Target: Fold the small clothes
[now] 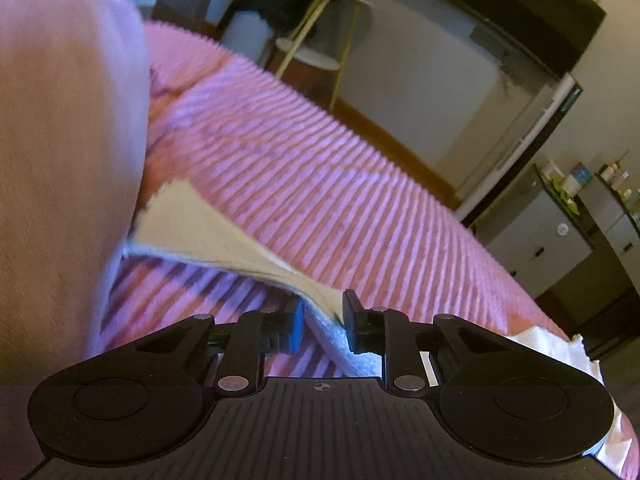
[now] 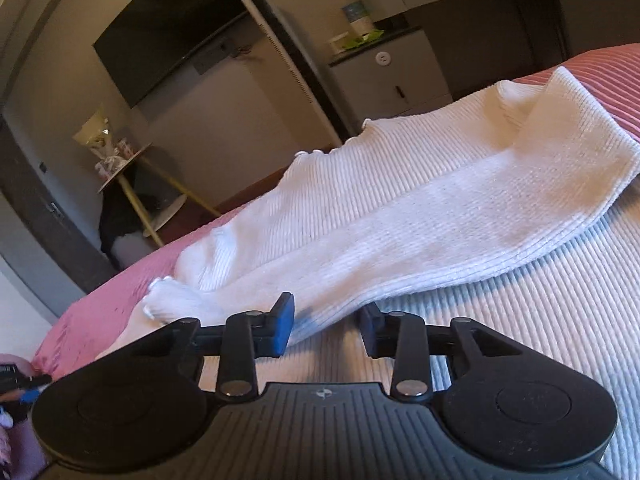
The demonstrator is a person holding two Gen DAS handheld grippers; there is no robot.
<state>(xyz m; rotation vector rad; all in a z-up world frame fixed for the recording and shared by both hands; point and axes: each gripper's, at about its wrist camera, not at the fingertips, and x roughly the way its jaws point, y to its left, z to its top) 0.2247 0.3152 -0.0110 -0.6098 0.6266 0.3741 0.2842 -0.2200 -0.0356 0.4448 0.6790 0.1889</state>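
Note:
A small white ribbed garment (image 2: 400,216) lies on a pink ribbed bedspread (image 1: 320,176), one layer folded over another. My right gripper (image 2: 328,326) has its jaws apart around the garment's near folded edge, which sits between the fingers. In the left wrist view, my left gripper (image 1: 322,312) has its jaws slightly apart with a cream-white cloth edge (image 1: 208,232) running between them; the cloth is lifted off the bedspread and stretches away to the left. A large blurred pinkish mass (image 1: 60,160) fills the left of that view.
A dark wall TV (image 2: 168,28), a white tall unit (image 2: 292,68), grey cabinets with bottles (image 1: 560,232) and a small round side table with yellow legs (image 2: 132,184) stand beyond the bed. The bed's far edge (image 1: 400,148) drops to a wooden floor.

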